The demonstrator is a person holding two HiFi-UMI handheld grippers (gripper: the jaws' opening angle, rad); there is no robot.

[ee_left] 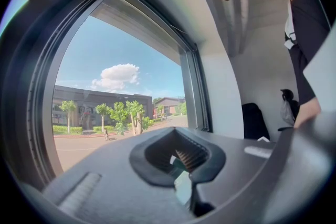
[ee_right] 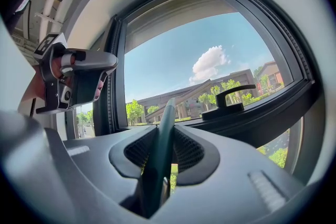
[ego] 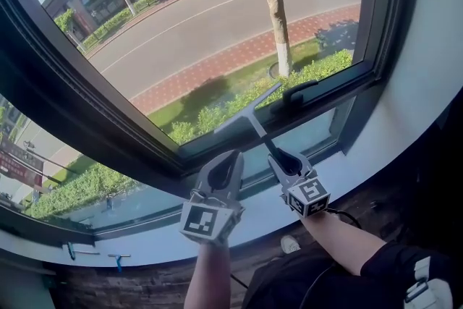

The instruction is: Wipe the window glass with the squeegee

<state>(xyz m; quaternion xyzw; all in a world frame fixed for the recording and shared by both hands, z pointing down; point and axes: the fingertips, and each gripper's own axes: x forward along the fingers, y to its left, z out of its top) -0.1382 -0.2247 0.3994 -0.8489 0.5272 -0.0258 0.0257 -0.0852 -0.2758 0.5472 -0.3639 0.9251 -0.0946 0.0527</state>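
**Head view: squeegee held low on the window, progress hard to read**

Head view shows the right tongs (ego: 281, 158) clamped on the handle of the squeegee (ego: 252, 114), and the right gripper view confirms it, with the dark handle pinched between the two pads. The blade sits tilted at the bottom of the window glass (ego: 217, 18), just beside the black window handle (ego: 299, 91) and above the frame bar (ego: 210, 147). Whether the rubber edge touches the pane cannot be told.

The left tongs (ego: 231, 156) hang just beside the right ones, lower on the frame. Their pads are together with nothing between them, so they take no part in the wiping.

The glass looks clear all over. No water, foam or streaks show, so nothing marks a wiped part from an unwiped one. Judging by the blade's place at the bottom edge, most of the large pane above it may yet need strokes, and the smaller lower pane (ego: 312, 132) under the bar shows no sign of attention either.
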